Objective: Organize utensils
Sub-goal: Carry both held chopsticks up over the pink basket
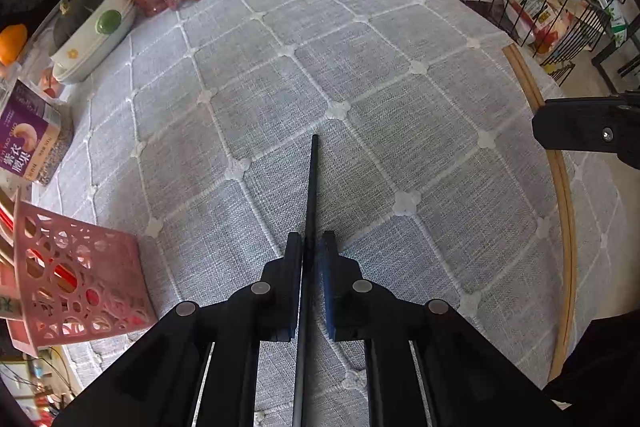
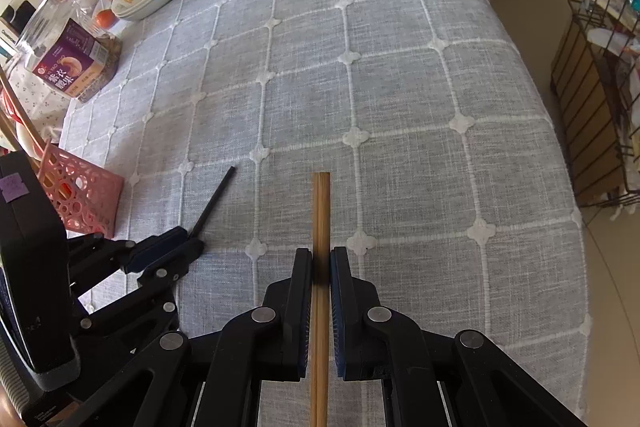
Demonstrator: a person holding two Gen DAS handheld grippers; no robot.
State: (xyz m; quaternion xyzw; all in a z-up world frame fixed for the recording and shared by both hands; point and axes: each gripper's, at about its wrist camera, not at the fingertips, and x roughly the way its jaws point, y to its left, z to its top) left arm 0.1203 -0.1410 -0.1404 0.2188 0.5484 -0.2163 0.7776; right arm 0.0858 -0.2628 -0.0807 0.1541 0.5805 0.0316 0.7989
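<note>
The left gripper (image 1: 311,241) has its jaws pressed together on a thin black chopstick (image 1: 311,187), whose long axis runs straight forward along the fingers, the free end standing out over the grey checked tablecloth (image 1: 360,67). The right gripper (image 2: 321,257) is likewise closed tight, on a pair of light wooden chopsticks (image 2: 321,211) held side by side and also pointing forward. The place for them seems to be the pink plastic openwork utensil basket (image 1: 80,279), which stands at the left edge of the table and already has red sticks in it. It lies to the left of both grippers, just beside the left one and well apart from the right one. So, in my judgement, the left gripper is nearer and should turn its chopstick leftward and tip it toward the basket's opening.
</note>
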